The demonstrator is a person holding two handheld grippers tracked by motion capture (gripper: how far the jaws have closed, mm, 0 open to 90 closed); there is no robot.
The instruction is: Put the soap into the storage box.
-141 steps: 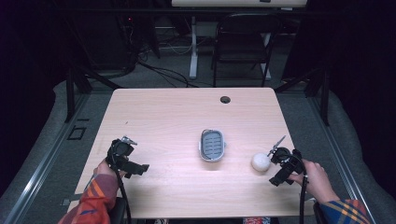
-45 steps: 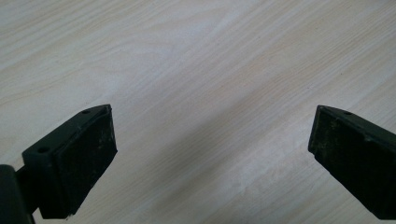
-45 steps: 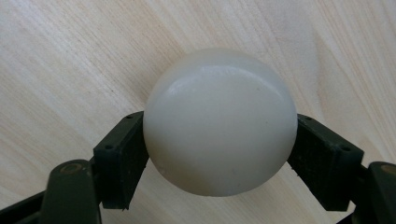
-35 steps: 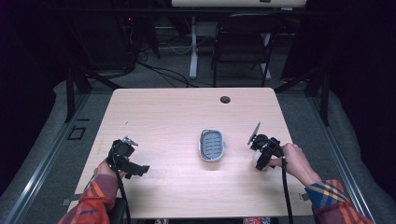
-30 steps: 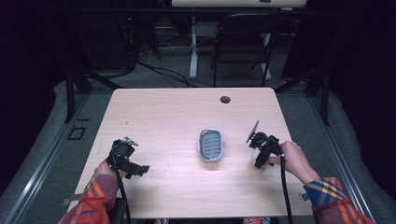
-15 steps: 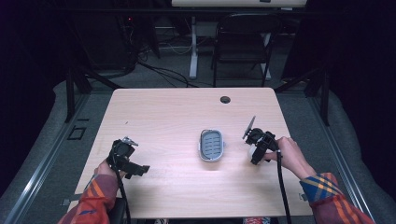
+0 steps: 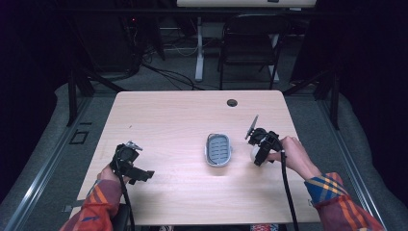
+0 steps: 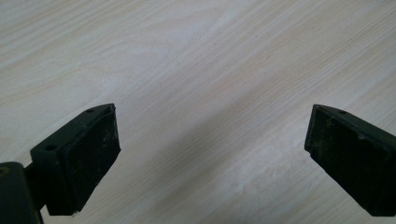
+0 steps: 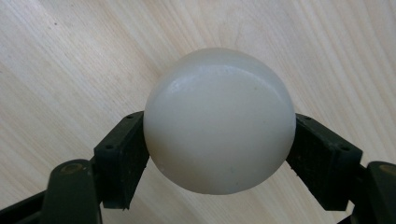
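Note:
A white ball sits between both pads of my right gripper, which is shut on it above the wooden table. In the high view the right gripper holds the white ball just right of a small grey oval tray at the table's middle. My left gripper rests near the front left of the table, held by a hand. The left gripper has its jaws wide apart over bare wood, with nothing between them.
A dark round hole lies near the table's far edge. Behind the table stand a black chair and a desk leg with cables on the floor. Bare wood spreads between the tray and the left gripper.
The right gripper took hold of the white ball at the right side and has carried it leftward, closer to the grey tray. The left gripper has stayed still.

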